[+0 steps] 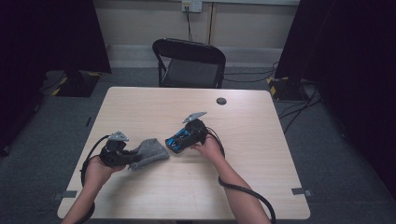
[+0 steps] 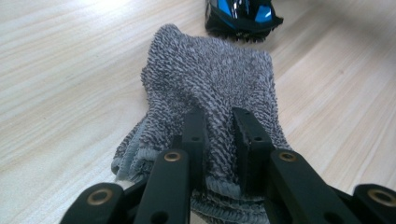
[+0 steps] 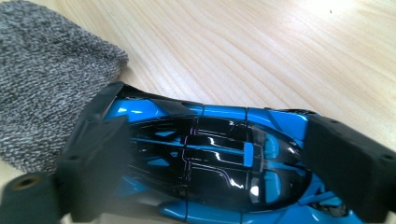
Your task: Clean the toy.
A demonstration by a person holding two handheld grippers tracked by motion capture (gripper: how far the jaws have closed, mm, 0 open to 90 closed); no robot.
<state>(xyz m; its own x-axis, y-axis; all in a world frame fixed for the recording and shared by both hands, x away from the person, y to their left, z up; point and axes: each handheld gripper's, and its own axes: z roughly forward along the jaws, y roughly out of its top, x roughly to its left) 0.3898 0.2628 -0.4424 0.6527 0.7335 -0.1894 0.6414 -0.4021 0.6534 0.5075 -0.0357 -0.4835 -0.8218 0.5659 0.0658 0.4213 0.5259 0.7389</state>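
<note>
1. One grey cloth lies on the pale wood-grain worktop, folded into a soft rounded pad. Its weave is a coarse, looped terry in mottled grey, with a smoother hemmed edge showing in the left gripper view.
2. One toy car sits just right of the cloth; its shell is glossy hard plastic in blue and black, long and low, with fine panel lines.
3. The left tool has its two matt black jaws pinched close together on a fold at the near edge of the cloth.
4. The right tool has its jaws standing wide, one at each end of the car; whether the pads press on it I cannot tell.
5. The high view shows both of the person's forearms, one black folding chair behind the worktop and one small dark disc near its far edge.
6. The right gripper view shows the cloth lying just beside the car's tail.
7. The left gripper view shows the car's ribbed end beyond the cloth.
</note>
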